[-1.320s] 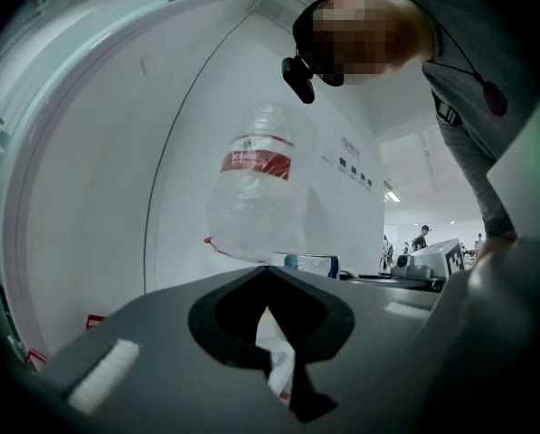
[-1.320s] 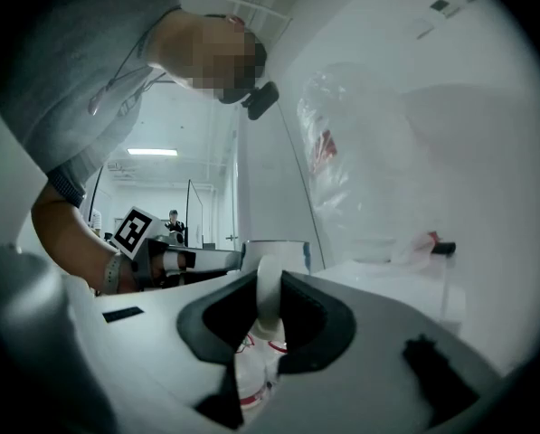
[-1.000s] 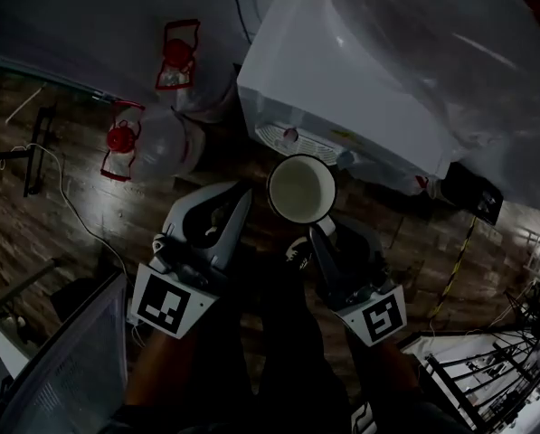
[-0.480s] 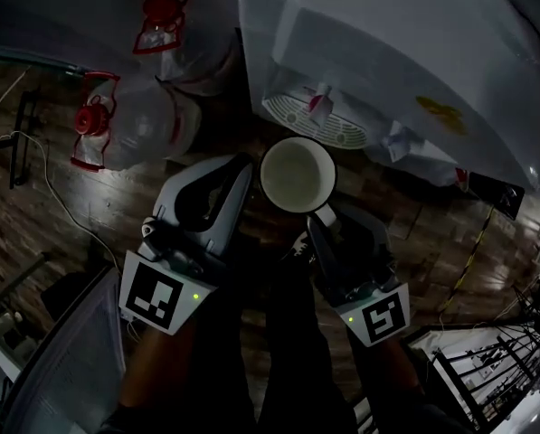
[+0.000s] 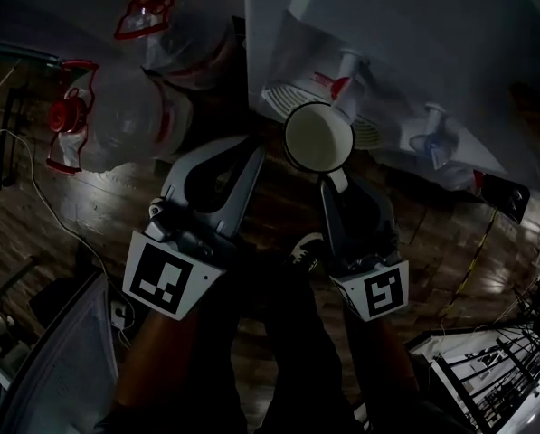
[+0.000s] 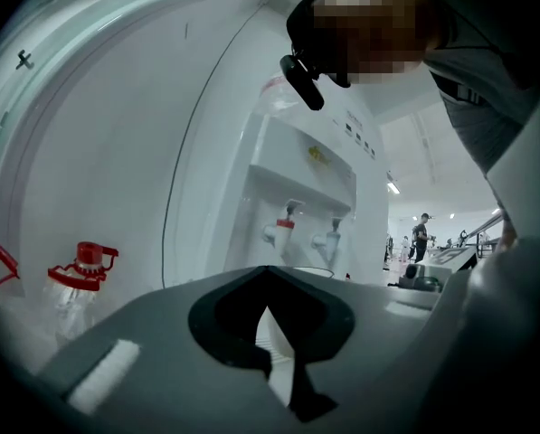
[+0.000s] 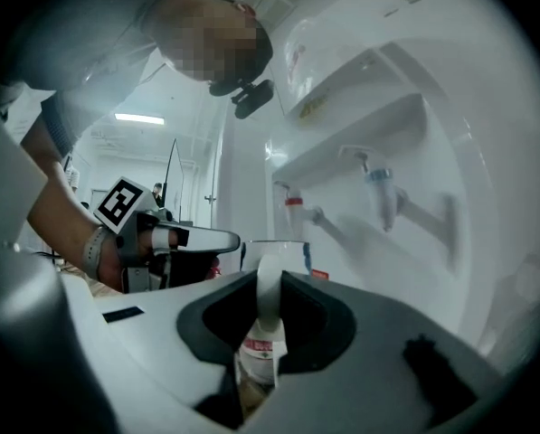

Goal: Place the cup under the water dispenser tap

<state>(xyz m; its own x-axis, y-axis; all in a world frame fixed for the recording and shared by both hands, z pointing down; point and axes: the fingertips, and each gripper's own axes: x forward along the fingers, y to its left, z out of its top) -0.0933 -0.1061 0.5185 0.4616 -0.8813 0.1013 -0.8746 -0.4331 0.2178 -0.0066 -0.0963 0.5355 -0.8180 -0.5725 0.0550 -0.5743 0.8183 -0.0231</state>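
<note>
Gripping the cup (image 5: 317, 136) by its handle (image 7: 268, 289), the right hand-held gripper (image 5: 335, 186) has its jaws clamped on that thin white loop. The bowl juts out past the jaw tips. In the head view the cup sits at upper centre, over the drip grille (image 5: 279, 99) of the white water dispenser (image 5: 387, 43). It is just beside the red tap (image 5: 342, 84), and the blue tap (image 5: 437, 143) stands farther right.

The left hand-held gripper (image 5: 248, 152) hangs just left of the cup with its jaws together on nothing.

The cup looks empty, so it is probably light, and it is stiff and glossy. If it is ceramic, a knock against the tap or a hard landing could chip it. The handle seems the right place to hold, close to the bowl. Pinched there alone, though, the cup may pivot or slip between the pads, so it should be set down gently and level.
</note>
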